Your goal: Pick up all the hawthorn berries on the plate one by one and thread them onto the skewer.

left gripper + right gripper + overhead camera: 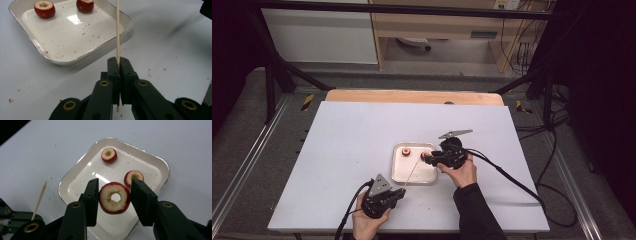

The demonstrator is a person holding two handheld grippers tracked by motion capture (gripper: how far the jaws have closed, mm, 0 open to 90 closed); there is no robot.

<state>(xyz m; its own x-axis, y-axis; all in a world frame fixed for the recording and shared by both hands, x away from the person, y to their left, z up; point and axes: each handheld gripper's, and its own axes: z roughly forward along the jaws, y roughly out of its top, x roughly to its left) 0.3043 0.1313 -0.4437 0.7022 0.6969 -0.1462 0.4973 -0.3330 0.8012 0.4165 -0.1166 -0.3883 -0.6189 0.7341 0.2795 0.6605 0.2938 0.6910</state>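
- Your right gripper (114, 199) has a cored fruit ring (115, 198) between its jaws: red skin round the rim, pale cut flesh, a clean round hole through the middle with the tray showing through it.
- The ring faces the camera flat-on in the right gripper view; both pads sit against its skin, left and right, jaws partway open around its width.
- The held ring hangs above the near half of the tray (75, 173), clear of the tray floor.
- In the high view your right gripper (428, 158) is at the tray's right edge.
- Your left gripper (119, 65) is clamped fully together on a thin wooden skewer (117, 32); the stick runs straight up out of the jaws, its lower end poking out below the pads.
- In the high view that gripper (401, 192) rests on the white table (337, 150) just in front of the tray, the skewer slanting up over it.
- Tray: shallow, white, rounded corners, metal rim, floor speckled with red crumbs.
- Contents: two more cored pieces, one near the far corner (109, 155), one near the right side (134, 177), partly behind the right pad; both red-skinned, pale on top, well apart.
- Crumbs are also scattered on the table around the left gripper.
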